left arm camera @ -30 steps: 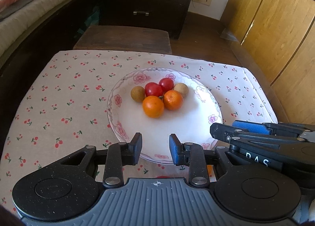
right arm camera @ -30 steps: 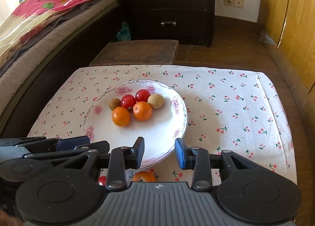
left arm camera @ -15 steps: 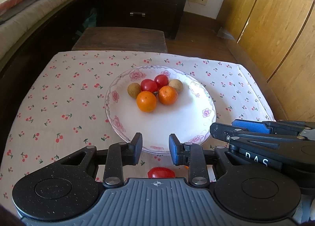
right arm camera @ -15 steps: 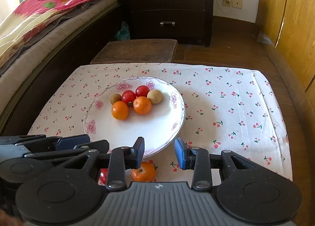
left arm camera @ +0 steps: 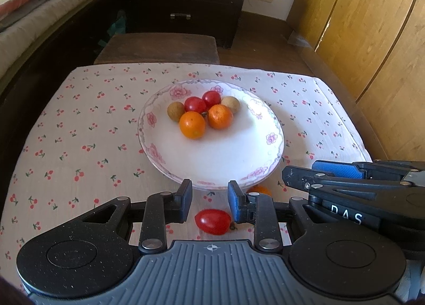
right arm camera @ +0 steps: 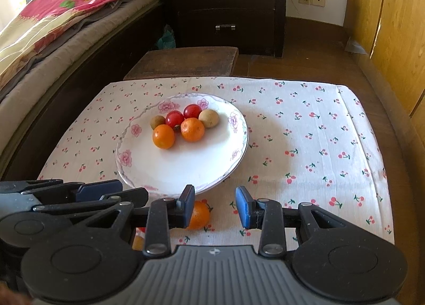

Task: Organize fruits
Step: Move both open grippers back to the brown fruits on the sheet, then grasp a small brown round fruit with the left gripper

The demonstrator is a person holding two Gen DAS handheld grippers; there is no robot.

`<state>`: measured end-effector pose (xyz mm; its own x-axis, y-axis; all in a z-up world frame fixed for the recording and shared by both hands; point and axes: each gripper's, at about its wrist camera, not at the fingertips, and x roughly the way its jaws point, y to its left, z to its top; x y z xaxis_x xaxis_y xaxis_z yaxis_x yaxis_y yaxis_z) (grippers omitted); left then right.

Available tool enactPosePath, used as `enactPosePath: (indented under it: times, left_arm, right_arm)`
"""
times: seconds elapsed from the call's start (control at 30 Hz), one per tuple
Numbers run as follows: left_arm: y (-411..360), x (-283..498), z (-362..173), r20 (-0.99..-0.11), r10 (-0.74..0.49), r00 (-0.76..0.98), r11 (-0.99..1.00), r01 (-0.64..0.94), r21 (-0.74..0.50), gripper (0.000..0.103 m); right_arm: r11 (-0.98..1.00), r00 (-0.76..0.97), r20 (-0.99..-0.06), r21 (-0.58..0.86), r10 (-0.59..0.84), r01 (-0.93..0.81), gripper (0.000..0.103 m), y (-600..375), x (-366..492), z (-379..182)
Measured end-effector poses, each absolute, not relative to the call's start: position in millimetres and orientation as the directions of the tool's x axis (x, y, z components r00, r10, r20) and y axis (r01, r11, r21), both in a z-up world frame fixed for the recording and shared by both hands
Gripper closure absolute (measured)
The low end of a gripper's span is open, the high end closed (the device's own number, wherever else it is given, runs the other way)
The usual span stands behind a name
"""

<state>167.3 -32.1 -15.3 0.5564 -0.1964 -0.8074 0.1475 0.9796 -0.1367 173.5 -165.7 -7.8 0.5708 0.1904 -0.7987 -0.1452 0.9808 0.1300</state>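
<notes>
Scene: While six fruits sat clustered on the floral plate (left arm camera: pixel 271 137), a grape tomato (left arm camera: pixel 212 221) and a small orange (right arm camera: pixel 198 214) lay on the cherry-print cloth (left arm camera: pixel 79 145) just before its rim.
Left gripper (left arm camera: pixel 209 202): jaws narrowly parted, empty, above the tomato.
Right gripper (right arm camera: pixel 215 205): likewise empty.
Handling: tomato looked light, thin-skinned, slippery; best pinched gently across its middle.
</notes>
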Motion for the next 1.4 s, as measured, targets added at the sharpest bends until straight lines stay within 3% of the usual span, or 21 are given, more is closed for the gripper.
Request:
enactPosePath:
  times: [0.73,1.17,1.4]
  left_arm:
    - [-32.0,141.5,-32.0,-0.847,-0.227,0.48,0.972,0.16,-0.17,0.066]
    - [-38.6,142.9,-39.7,-0.859,-0.207,0.468,0.976,0.165,-0.145,0.056]
    - [-37.8,140.2,-42.0,-0.868,-0.185,0.46,0.979,0.164,-0.121,0.055]
  right_arm:
    - [0.984,0.504,-0.846,0.129,0.175,-0.126,0.068,-168.9,149.9,-21.9]
    - [0.985,0.483,-0.859,0.146,0.17,-0.087,0.066,-177.9,151.2,-27.1]
    - [0.984,0.489,-0.854,0.158,0.177,-0.081,0.066,-181.0,147.1,-23.5]
